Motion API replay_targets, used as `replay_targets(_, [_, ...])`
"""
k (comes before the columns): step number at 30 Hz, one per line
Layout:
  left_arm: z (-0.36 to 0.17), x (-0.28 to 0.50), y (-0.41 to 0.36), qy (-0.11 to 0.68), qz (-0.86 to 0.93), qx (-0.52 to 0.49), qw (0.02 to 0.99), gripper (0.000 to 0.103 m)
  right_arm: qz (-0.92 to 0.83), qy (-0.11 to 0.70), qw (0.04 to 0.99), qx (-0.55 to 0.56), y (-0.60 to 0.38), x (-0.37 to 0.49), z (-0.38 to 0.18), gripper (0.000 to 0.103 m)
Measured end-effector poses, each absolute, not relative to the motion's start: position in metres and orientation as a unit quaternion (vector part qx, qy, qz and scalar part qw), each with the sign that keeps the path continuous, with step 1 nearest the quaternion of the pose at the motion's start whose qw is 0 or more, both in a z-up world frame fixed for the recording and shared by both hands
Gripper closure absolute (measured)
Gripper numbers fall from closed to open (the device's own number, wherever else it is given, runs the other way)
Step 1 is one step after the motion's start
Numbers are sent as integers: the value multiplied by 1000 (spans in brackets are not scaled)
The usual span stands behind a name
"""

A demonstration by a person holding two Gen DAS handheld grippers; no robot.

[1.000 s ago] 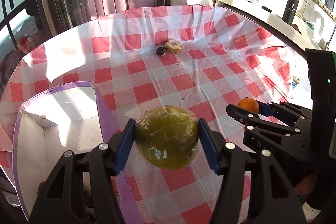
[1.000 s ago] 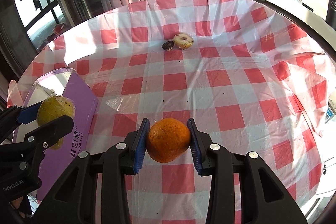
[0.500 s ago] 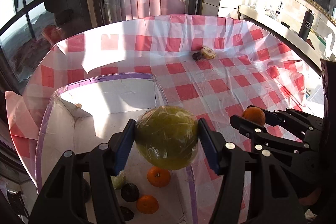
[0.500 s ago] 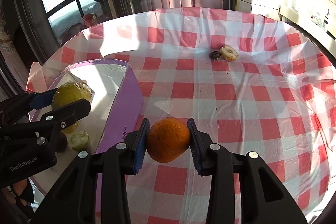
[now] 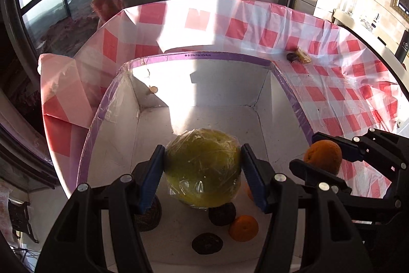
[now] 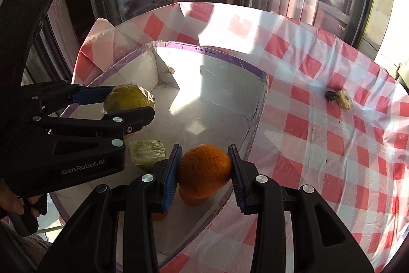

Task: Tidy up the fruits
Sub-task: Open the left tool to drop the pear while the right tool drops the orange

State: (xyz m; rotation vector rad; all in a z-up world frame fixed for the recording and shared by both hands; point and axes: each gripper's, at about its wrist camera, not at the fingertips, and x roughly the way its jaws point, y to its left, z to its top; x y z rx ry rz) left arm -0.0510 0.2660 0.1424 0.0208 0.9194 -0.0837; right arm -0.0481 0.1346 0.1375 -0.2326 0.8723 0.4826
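Note:
My left gripper (image 5: 203, 168) is shut on a plastic-wrapped green fruit (image 5: 203, 166) and holds it above the inside of a white box with a purple rim (image 5: 217, 56). It also shows in the right wrist view (image 6: 129, 100). My right gripper (image 6: 204, 173) is shut on an orange (image 6: 204, 170) over the box's right wall (image 6: 258, 114); the orange also shows in the left wrist view (image 5: 323, 156). In the box lie an orange (image 5: 242, 228), dark fruits (image 5: 207, 243) and a wrapped green fruit (image 6: 147, 154).
The box stands on a red and white checked tablecloth (image 6: 319, 132). A cut pale fruit (image 6: 345, 99) and a dark piece (image 6: 331, 95) lie on the cloth at the far right. Windows and curtains stand behind the table.
Both grippers have swung left, each holding its fruit. The green fruit has gone from over the cloth to over the box, and the orange has reached the box's right wall.

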Motion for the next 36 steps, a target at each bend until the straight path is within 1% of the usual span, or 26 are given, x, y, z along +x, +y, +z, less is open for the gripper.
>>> replay_targets(11, [111, -52, 292, 482, -6, 8, 876, 43, 253, 453, 843, -139, 154, -51, 117, 67])
replay_targets(21, [104, -52, 294, 493, -3, 9, 870, 42, 254, 463, 837, -144, 157, -55, 111, 67])
replay_targets(24, [106, -54, 298, 490, 3, 1, 872, 42, 252, 464, 838, -139, 155, -56, 111, 65])
replay_targets(26, [109, -54, 298, 485, 10, 8, 875, 35, 251, 461, 840, -137, 154, -56, 113, 61])
replay_targets(27, [110, -55, 298, 484, 13, 7, 875, 27, 251, 461, 840, -135, 153, -57, 113, 59])
replay_targets(28, [110, -56, 299, 485, 14, 4, 875, 23, 251, 460, 841, -132, 152, -57, 113, 53])
replay_targets(36, [110, -57, 297, 488, 17, 8, 873, 21, 245, 456, 847, -120, 146, -58, 116, 52])
